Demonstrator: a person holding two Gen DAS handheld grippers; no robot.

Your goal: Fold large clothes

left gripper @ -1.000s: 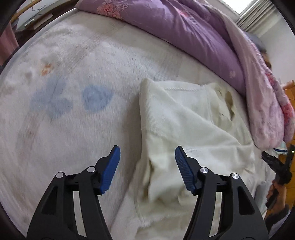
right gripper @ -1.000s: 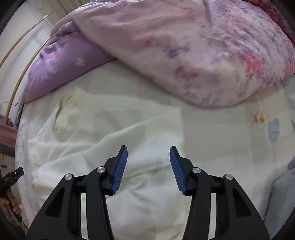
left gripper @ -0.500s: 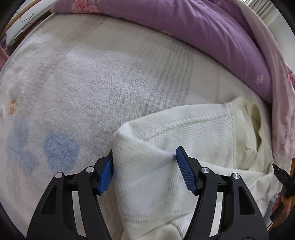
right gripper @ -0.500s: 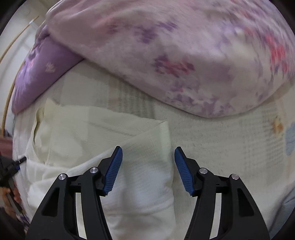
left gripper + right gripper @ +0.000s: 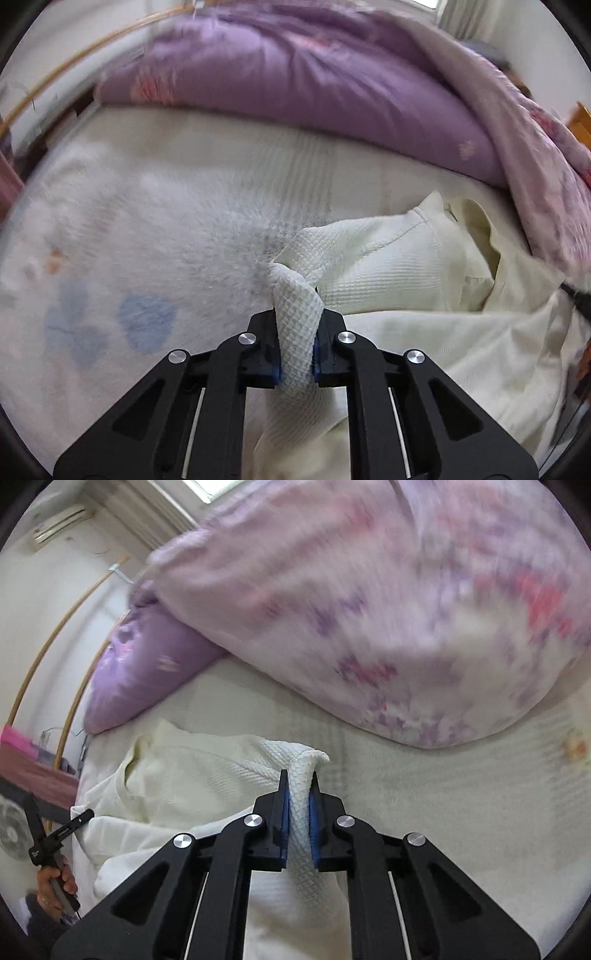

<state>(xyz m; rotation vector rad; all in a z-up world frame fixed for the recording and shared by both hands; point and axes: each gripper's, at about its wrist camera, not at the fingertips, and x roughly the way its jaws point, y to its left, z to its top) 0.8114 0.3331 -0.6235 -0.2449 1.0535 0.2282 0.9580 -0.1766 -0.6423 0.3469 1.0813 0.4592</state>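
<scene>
A cream waffle-knit garment (image 5: 388,266) lies on the fluffy white bed blanket (image 5: 155,229), its collar at the right. My left gripper (image 5: 296,347) is shut on a bunched corner of the garment's left edge. In the right wrist view the same garment (image 5: 207,771) lies below centre, and my right gripper (image 5: 298,812) is shut on its right-hand corner, the fabric pinched between the blue pads. The cloth under both grippers hides their fingertips in part.
A purple quilt (image 5: 332,85) and a pink floral quilt (image 5: 388,602) are heaped along the far side of the bed. The other gripper and a hand (image 5: 55,853) show at the left. A fan (image 5: 11,838) stands beside the bed.
Both grippers were open over the garment's corners; now both have closed on the fabric and pinch it. Both views are a little closer and lower to the bed.
</scene>
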